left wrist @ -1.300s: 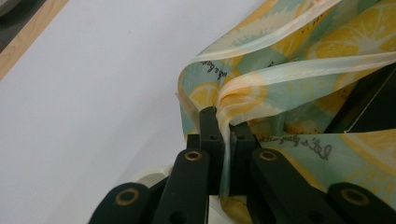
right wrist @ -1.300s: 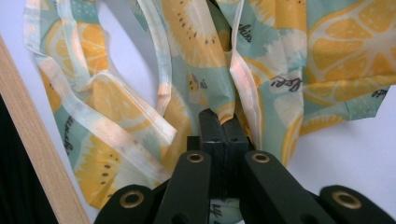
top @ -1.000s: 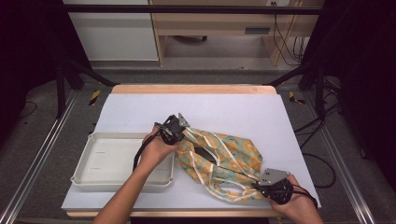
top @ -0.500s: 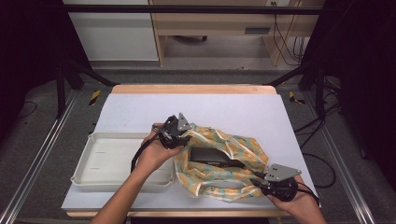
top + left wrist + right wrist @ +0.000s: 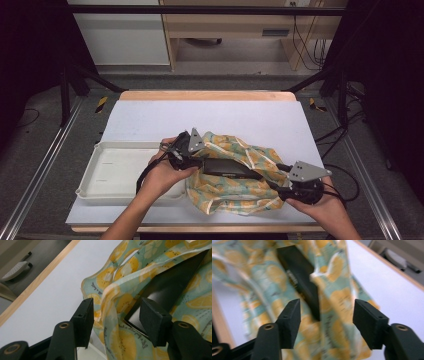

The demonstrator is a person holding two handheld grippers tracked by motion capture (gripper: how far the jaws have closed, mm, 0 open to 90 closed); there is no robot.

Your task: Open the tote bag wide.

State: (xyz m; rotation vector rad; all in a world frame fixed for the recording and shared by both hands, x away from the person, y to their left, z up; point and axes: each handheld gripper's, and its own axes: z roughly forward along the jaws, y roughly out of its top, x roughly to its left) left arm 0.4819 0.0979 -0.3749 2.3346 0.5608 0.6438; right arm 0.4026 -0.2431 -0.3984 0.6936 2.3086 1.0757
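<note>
A cloth bag (image 5: pixel 235 192) printed with yellow fruit slices on pale green lies on the white table mat, near the front edge. A flat black box (image 5: pixel 227 167) lies in its open mouth. My left gripper (image 5: pixel 196 161) is at the bag's left end. In the left gripper view it (image 5: pixel 116 315) stands open, with a fold of the bag (image 5: pixel 120 280) hanging loose between the jaws and the black box (image 5: pixel 172 287) just beyond. My right gripper (image 5: pixel 278 176) is at the bag's right end. It (image 5: pixel 327 315) is open too, facing the bag (image 5: pixel 337 302) and the box (image 5: pixel 299 275).
A shallow white tray (image 5: pixel 115 170) sits on the mat to the left of the bag, under the person's left forearm. The mat (image 5: pixel 210 120) stretches bare behind the bag to the wooden back edge (image 5: pixel 205 95). Dark frame rails run along both sides of the table.
The bag's mouth has spread wider and the black box now shows inside it. My right gripper has drawn to the right and nearer the front edge. The left gripper has hardly moved.
</note>
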